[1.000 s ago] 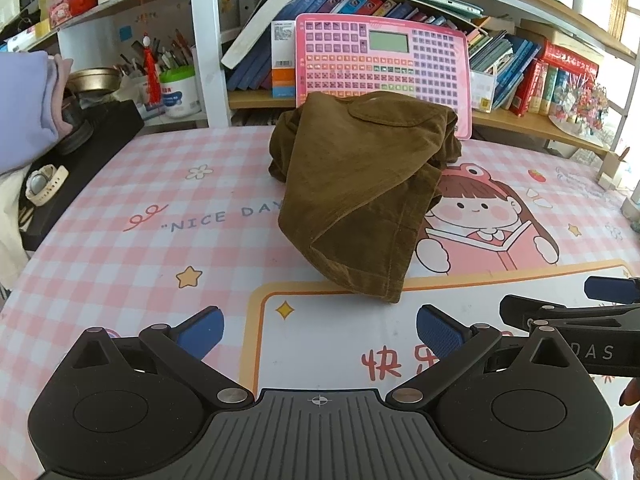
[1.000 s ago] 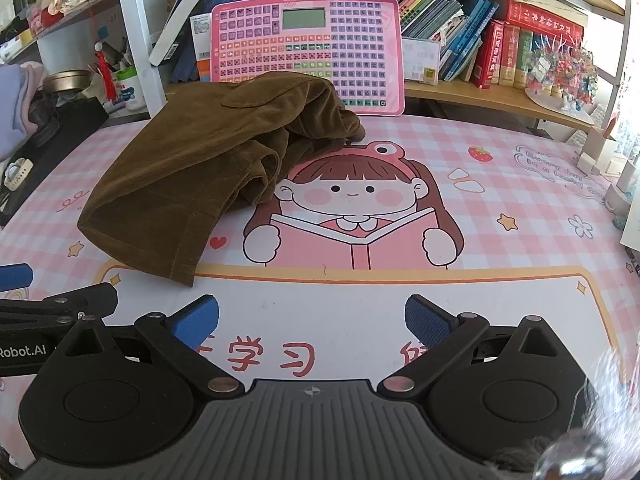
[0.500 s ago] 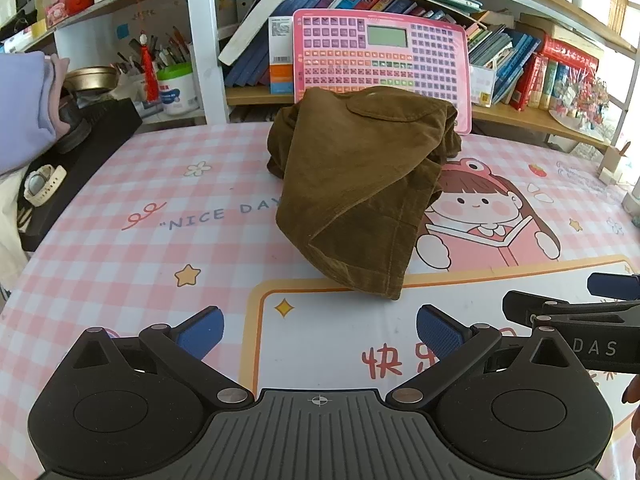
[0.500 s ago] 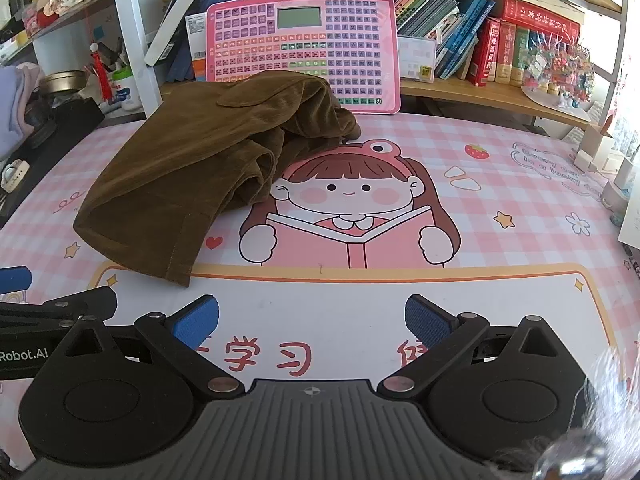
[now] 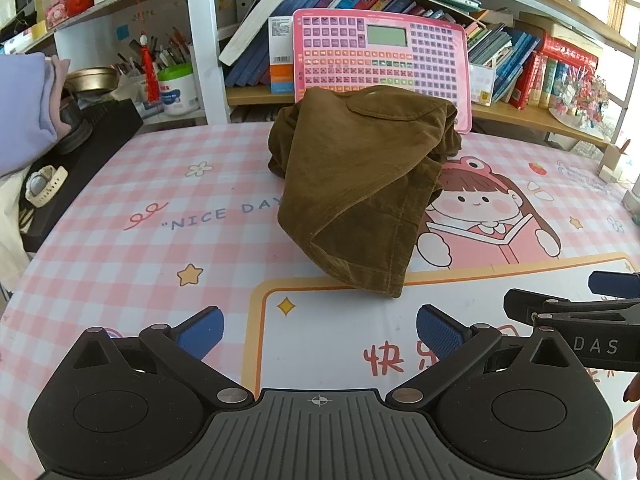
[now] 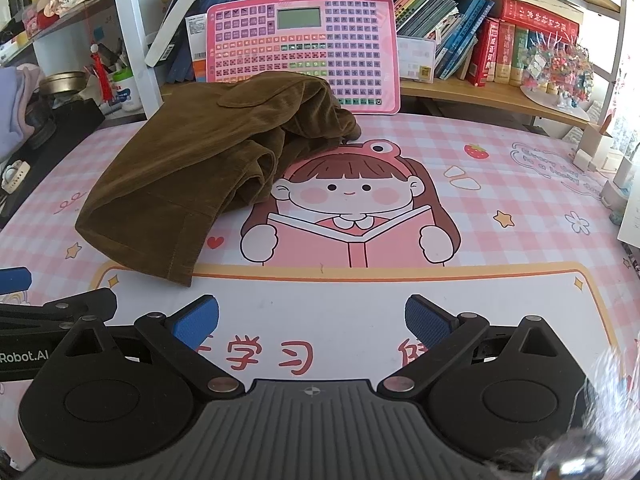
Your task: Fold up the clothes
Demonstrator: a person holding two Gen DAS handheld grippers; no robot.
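A brown corduroy garment [image 5: 360, 184] lies crumpled in a heap on the pink checked table mat [image 5: 120, 240], ahead of both grippers; it also shows in the right wrist view [image 6: 200, 168], ahead and to the left. My left gripper [image 5: 318, 326] is open and empty, hovering over the mat short of the garment's near hem. My right gripper [image 6: 312, 316] is open and empty, to the right of the hem. The right gripper's fingers [image 5: 560, 308] show at the left view's right edge, and the left gripper's fingers [image 6: 60, 308] at the right view's left edge.
A pink toy keyboard tablet [image 5: 380, 64] leans against a bookshelf [image 5: 520, 60] right behind the garment. A black case with a watch [image 5: 44, 186] and lilac clothing [image 5: 24, 108] sit at the left. Small boxes [image 6: 600, 152] stand at the table's right edge.
Both views have shifted very slightly, with the garment a touch further off. Both grippers stay open and the garment has not moved.
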